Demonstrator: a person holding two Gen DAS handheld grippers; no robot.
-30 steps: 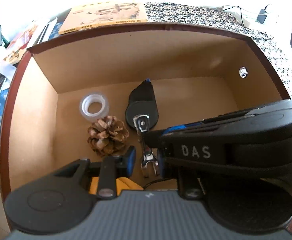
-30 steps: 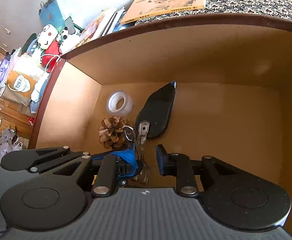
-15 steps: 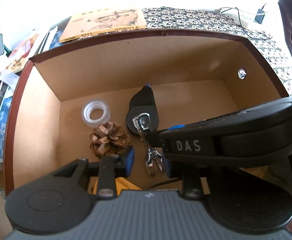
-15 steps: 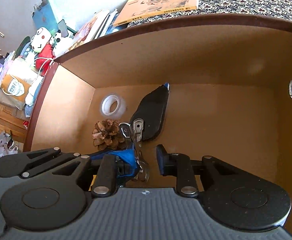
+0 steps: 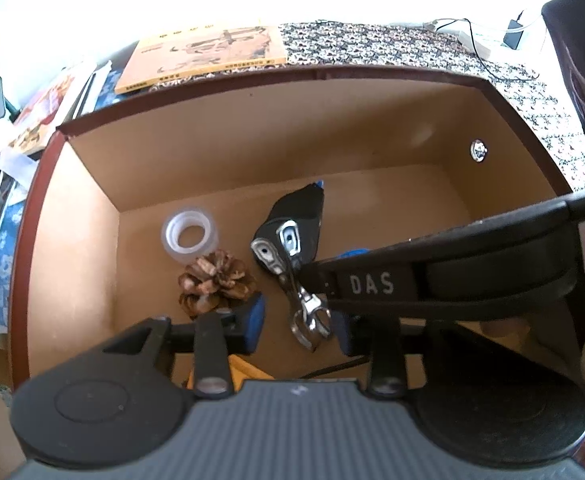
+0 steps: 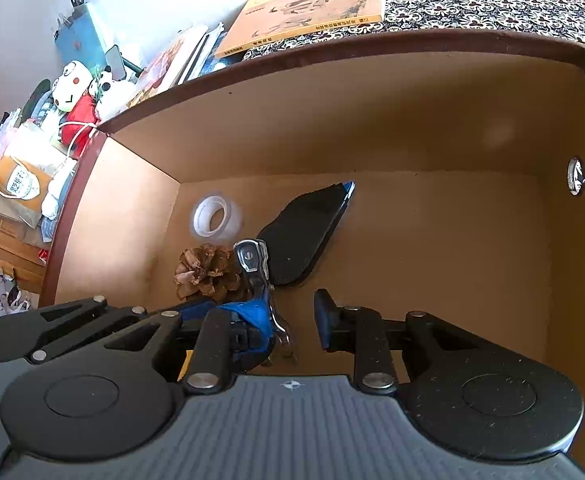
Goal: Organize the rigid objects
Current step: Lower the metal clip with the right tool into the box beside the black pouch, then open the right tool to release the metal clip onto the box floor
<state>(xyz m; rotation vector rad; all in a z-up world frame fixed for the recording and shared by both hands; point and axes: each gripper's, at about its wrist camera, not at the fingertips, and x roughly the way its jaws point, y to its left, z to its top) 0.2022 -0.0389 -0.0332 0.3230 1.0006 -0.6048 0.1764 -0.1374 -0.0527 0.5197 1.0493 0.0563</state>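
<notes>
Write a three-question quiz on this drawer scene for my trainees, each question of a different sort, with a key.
1. Short answer: which lies nearer the back wall of the drawer, the tape roll or the pine cone?
2. Multiple choice: what lies between the fingers of the left gripper? A) the tape roll B) the metal tool C) a book
3. True or false: the pine cone lies outside the drawer.

Key: 1. the tape roll; 2. B; 3. false
</notes>
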